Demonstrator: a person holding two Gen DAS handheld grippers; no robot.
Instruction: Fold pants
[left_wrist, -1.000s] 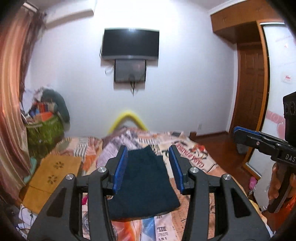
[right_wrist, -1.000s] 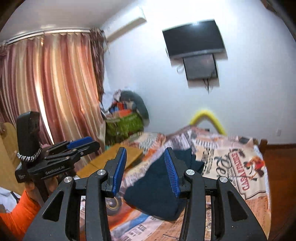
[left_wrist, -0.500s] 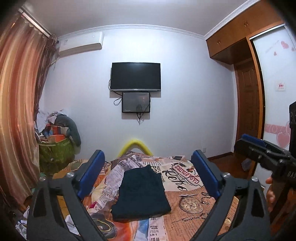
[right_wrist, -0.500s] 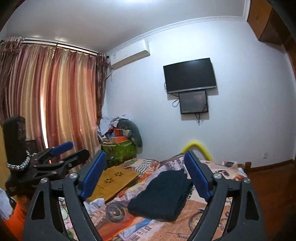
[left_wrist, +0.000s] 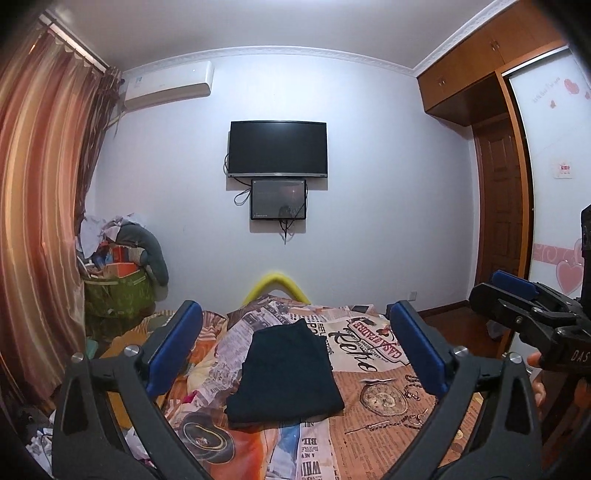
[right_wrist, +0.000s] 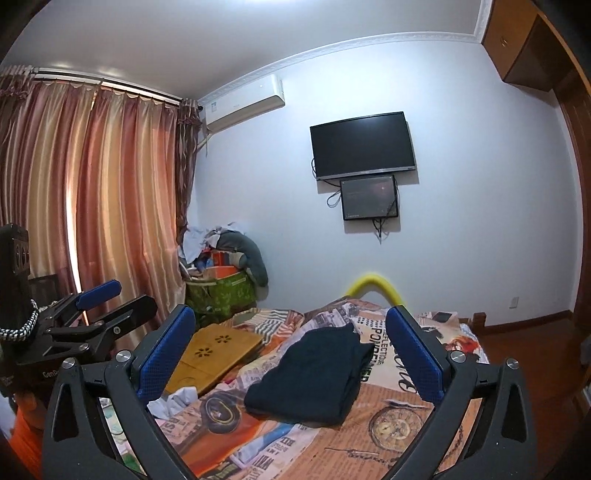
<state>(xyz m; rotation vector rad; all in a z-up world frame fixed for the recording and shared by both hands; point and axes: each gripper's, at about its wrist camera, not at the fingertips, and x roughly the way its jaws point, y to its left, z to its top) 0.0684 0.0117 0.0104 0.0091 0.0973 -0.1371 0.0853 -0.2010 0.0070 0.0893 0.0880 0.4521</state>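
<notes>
Dark navy pants (left_wrist: 284, 369) lie folded into a compact rectangle on the patterned bedspread (left_wrist: 388, 424), also visible in the right wrist view (right_wrist: 314, 376). My left gripper (left_wrist: 293, 308) hovers level, short of the pants; its jaws are opening wide with nothing between them. My right gripper (right_wrist: 291, 312) is likewise held back from the pants, jaws opening wide and holding nothing. Each gripper appears in the other's view: the right one (left_wrist: 517, 295) at the right edge, the left one (right_wrist: 99, 295) at the left, held by a hand with an orange sleeve.
A wooden lap tray (right_wrist: 218, 350) lies on the bed's left side beside crumpled white cloth (right_wrist: 177, 398). A green bag of clutter (left_wrist: 114, 295) stands by the curtain (left_wrist: 37, 221). A yellow arch (left_wrist: 275, 284) marks the bed's far end, under the wall TV (left_wrist: 277, 147).
Both grippers have opened from nearly closed to wide and drawn back from the pants, with the views tilting up. The folded pants have stayed in place on the bed.
</notes>
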